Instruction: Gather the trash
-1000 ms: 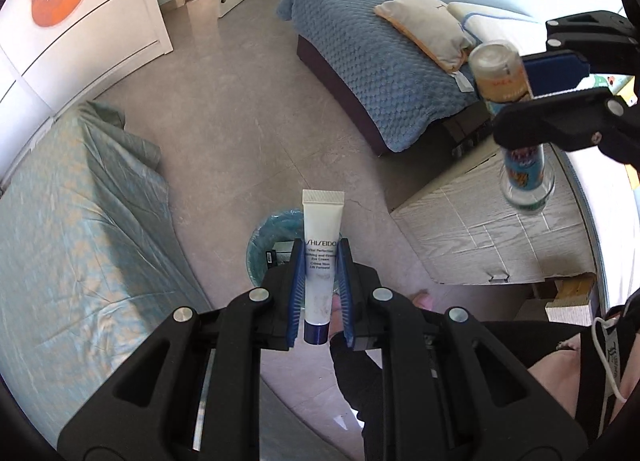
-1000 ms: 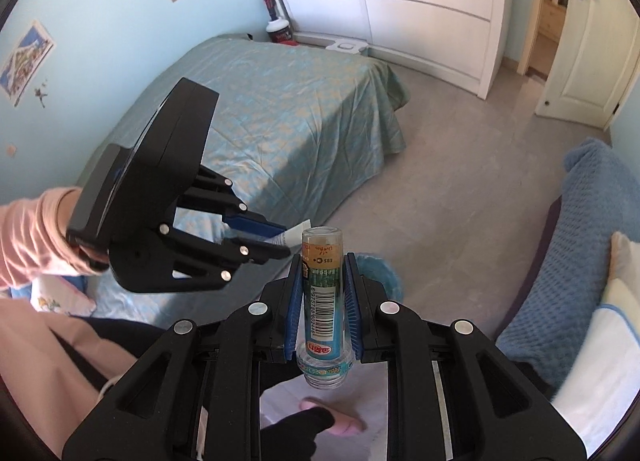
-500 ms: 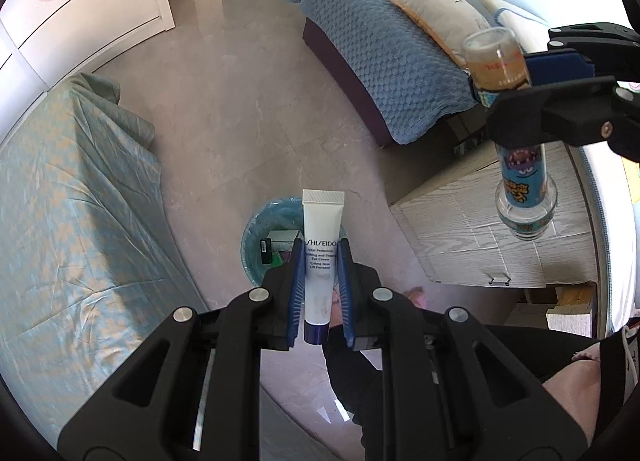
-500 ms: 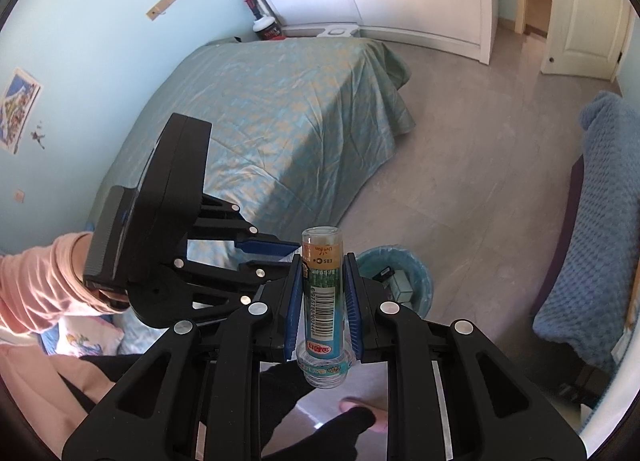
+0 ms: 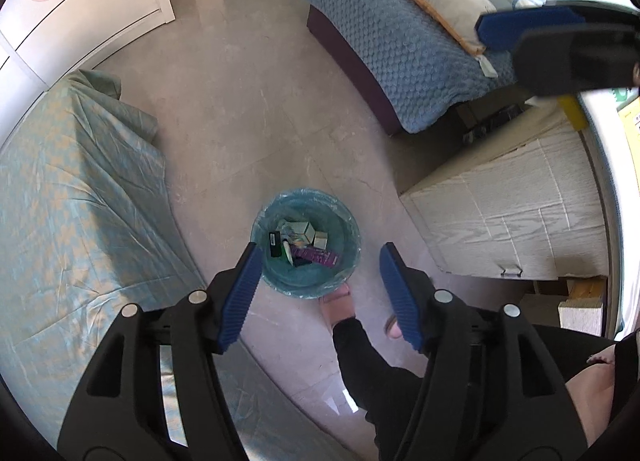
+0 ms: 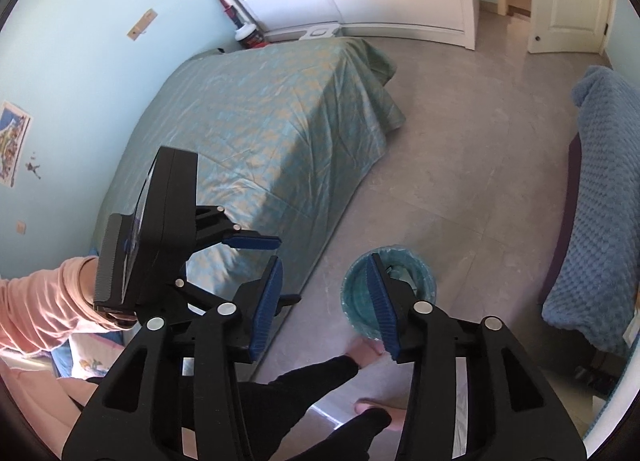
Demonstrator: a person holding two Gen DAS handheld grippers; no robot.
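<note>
Both views show wide-open, empty claws above the bin.

Left wrist view: the left gripper point(image 5: 318, 293) has its jaws spread wide and holds nothing. Directly below, between the blue pads, stands the bin point(image 5: 306, 197) on the floor, between the green bed point(image 5: 72, 197) and the cabinet point(image 5: 516, 217). The trash point(image 5: 304, 243) lies inside the bin: small boxes, a dark flat piece, a purple pack. I judge these light and fairly stiff, the boxes easy to crush; a grip across the short sides would suit them. The purple pack lies flat, its long axis running down and to the right in the picture. The right gripper point(image 5: 560, 41) shows at the upper right edge, nothing visible in it.

Right wrist view: the right gripper point(image 6: 326, 301) is also spread wide and empty. The bin point(image 6: 352, 285) is partly hidden behind its right finger; the contents are unclear here. The left gripper point(image 6: 264, 257) hangs just beside, open, over the bed's edge.
</note>
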